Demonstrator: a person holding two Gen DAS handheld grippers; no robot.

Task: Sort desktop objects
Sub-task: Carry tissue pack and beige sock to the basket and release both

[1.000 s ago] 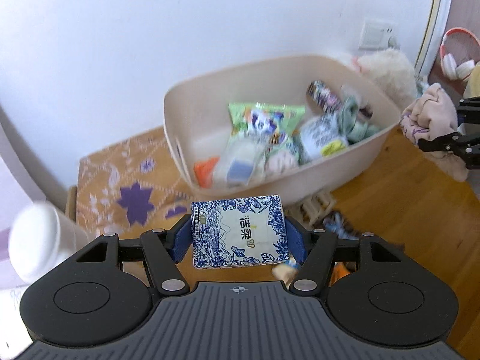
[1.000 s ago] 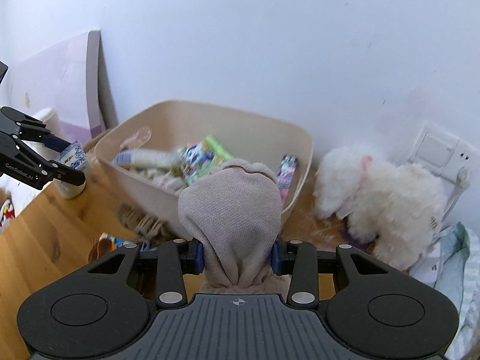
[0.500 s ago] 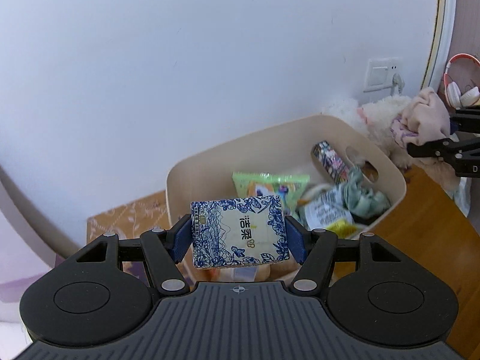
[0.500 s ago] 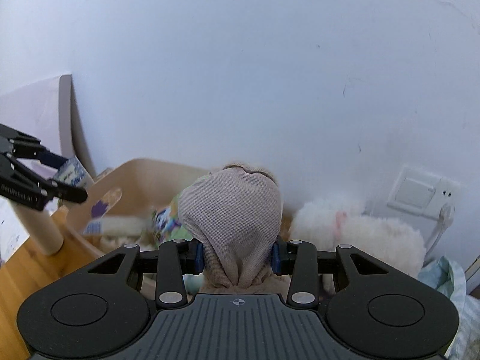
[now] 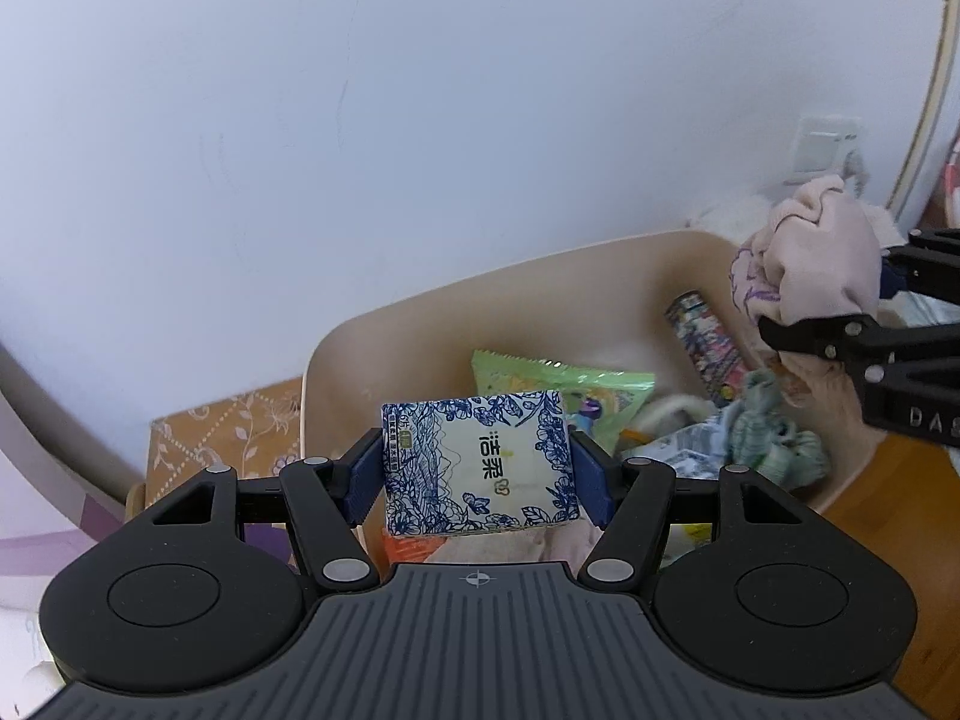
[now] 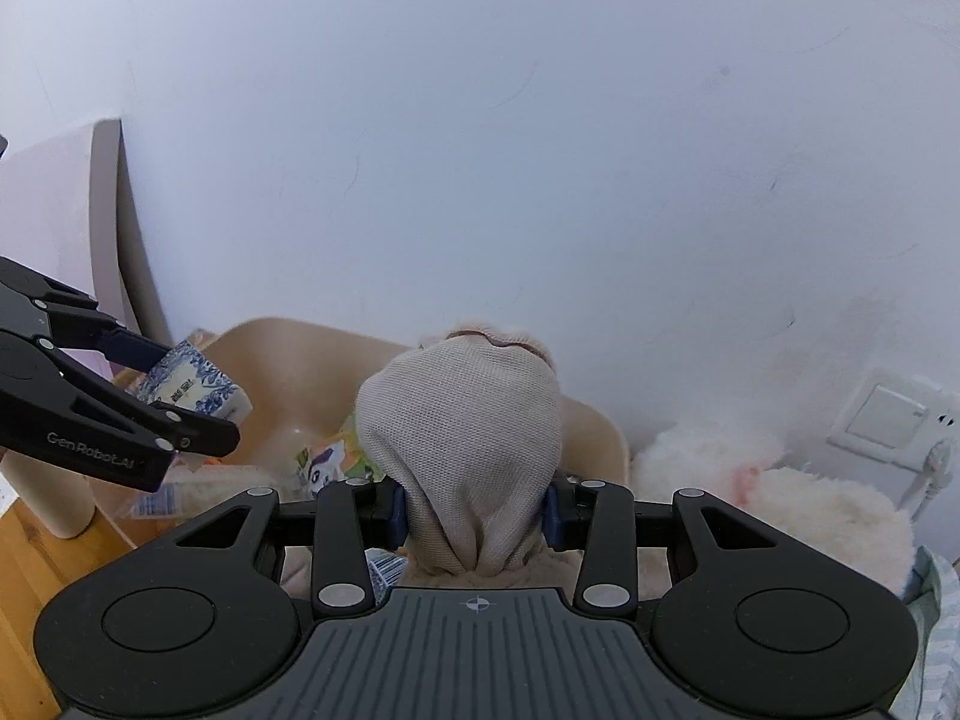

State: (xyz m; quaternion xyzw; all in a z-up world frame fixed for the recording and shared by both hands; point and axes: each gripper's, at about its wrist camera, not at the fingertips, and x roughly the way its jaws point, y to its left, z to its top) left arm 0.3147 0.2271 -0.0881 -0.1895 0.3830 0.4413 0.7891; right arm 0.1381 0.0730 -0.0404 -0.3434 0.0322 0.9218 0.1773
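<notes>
- The left tongs (image 5: 478, 468) are squeezed on a tissue pack (image 5: 480, 468) with blue flowers on it. A blue pad presses on each short end.
- The pack's long side runs across, from one pad to the other. Its flat printed face looks up at the camera, and the writing on it is turned sideways.
- The pack hangs in the air over the near left part of the beige bin (image 5: 540, 276), above its near rim.
- The right tongs (image 6: 474, 510) are squeezed on a balled-up beige cloth (image 6: 462, 438). The pads pinch its narrow lower part, and the round fat part sticks out past the tips, toward the wall.
- The cloth is in the air over the right end of the bin.
- Inside the bin lie a green snack bag (image 5: 576, 384), a patterned tube (image 5: 705, 336) leaning on the far right wall, and a crumpled green cloth (image 5: 774, 438).
- A fluffy white toy (image 6: 780, 510) sits just beside the bin's right end, under a wall socket (image 6: 888, 420).
- A bit of wooden tabletop (image 5: 888, 510) shows at the right of the bin.
</notes>
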